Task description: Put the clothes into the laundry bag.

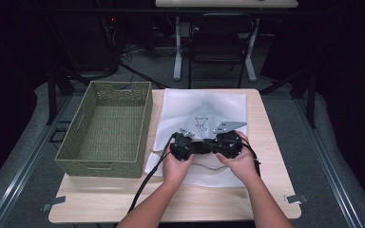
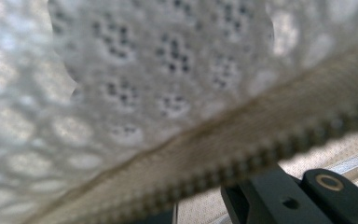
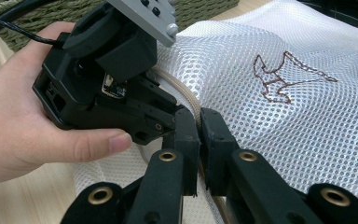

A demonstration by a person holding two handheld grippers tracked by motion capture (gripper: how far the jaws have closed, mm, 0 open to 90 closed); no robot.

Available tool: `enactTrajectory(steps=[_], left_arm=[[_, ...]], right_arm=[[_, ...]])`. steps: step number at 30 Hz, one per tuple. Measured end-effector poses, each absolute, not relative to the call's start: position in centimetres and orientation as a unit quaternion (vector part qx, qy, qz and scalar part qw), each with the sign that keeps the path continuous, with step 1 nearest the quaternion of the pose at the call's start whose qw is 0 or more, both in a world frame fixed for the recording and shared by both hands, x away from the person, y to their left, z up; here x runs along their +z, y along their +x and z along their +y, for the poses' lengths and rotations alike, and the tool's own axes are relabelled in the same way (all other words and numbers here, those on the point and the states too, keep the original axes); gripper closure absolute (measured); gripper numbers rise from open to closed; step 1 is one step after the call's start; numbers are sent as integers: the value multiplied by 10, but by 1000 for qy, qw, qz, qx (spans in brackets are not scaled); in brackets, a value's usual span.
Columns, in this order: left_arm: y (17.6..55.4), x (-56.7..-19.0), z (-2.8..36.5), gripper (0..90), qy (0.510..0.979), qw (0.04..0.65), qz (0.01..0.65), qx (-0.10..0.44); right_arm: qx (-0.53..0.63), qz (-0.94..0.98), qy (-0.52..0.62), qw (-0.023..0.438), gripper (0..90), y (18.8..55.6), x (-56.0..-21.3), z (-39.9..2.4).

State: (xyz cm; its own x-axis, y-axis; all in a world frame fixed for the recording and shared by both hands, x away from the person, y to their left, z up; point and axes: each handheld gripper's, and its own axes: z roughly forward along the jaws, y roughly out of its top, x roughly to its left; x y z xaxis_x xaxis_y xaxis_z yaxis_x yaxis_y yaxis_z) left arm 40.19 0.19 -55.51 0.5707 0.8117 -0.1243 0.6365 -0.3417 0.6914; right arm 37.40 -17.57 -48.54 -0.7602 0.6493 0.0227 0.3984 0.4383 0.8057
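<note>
Resting beside basket: mesh bag

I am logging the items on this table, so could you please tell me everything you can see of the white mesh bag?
The mesh bag is white netting with small round holes, a brown stitched emblem and a beige zipper along one edge. It lies flat on the wooden table, right of the green basket. The left gripper and right gripper are both shut on its zipper edge.

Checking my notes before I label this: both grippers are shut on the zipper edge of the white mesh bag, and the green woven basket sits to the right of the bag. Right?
Not quite. In the high view the green woven basket sits left of the white mesh bag, not right. The left gripper and right gripper are shut on its zipper edge.
</note>
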Motion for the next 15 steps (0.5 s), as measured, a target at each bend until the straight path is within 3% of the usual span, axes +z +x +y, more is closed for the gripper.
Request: enactTrajectory(steps=[15], left_arm=[[399,-552,4,806,812,363,441,123]], right_arm=[[431,832,317,144,863,375,-485,-178]])
